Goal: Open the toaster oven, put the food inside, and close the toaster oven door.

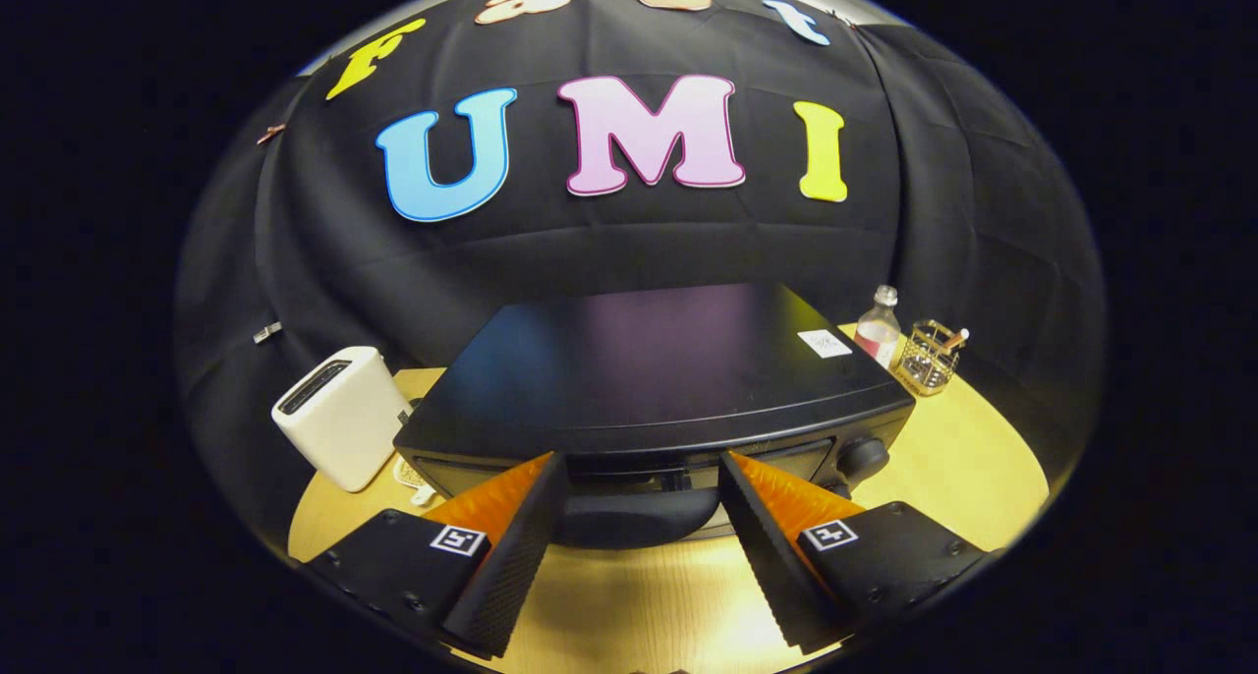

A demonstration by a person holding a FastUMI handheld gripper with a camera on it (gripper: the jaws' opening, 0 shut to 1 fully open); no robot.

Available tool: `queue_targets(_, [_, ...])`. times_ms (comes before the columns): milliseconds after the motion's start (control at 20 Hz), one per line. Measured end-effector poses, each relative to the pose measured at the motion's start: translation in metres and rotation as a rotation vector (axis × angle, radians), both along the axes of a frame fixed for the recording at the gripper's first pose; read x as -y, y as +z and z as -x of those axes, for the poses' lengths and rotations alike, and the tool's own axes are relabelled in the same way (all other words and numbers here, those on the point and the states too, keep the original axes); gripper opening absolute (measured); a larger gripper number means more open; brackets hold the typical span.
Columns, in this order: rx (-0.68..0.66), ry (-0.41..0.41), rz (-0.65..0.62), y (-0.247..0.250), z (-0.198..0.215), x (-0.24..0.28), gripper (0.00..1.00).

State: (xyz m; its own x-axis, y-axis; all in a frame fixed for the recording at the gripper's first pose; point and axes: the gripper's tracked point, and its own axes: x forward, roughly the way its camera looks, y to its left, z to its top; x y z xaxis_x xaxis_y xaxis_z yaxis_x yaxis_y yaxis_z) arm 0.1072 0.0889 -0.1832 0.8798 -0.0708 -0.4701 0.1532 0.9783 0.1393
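Note:
A black toaster oven (649, 360) stands on a light wooden table (639, 595), and I look down on its flat top and the upper edge of its front. Its door is closed. The door's dark rounded handle (637, 519) lies just ahead of my fingers, in the gap between them. My gripper (644, 466) is open, fingers spread wide to either side of the handle, tips close to the oven's front. I cannot tell whether either finger touches the handle. A round knob (863, 456) sits at the right end of the oven's front.
A white toaster-like box (339, 414) stands left of the oven. Behind the oven's right corner are a small bottle with pink liquid (878, 327) and a wire basket (929, 357). Bare tabletop stretches right of the oven and under my fingers.

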Motion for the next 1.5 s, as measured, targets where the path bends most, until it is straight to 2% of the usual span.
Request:
queue_targets(100, [-0.036,0.006,-0.034,-0.004,0.009,-0.002,1.0])
queue_targets(750, [-0.101,0.071,-0.003,-0.029,0.079,-0.009,1.0])
queue_targets(950, [-0.102,0.15,0.1,-0.042,0.101,-0.014,1.0])
queue_targets(1200, [-0.142,0.175,0.1,-0.069,0.124,-0.017,0.99])
queue_targets(1300, [-0.219,0.202,0.065,-0.093,0.136,-0.02,0.99])
queue_targets(1400, [-0.284,0.186,0.002,-0.106,0.146,-0.016,1.0])
queue_targets(1500, [-0.281,0.193,-0.006,-0.104,0.152,-0.007,0.99])
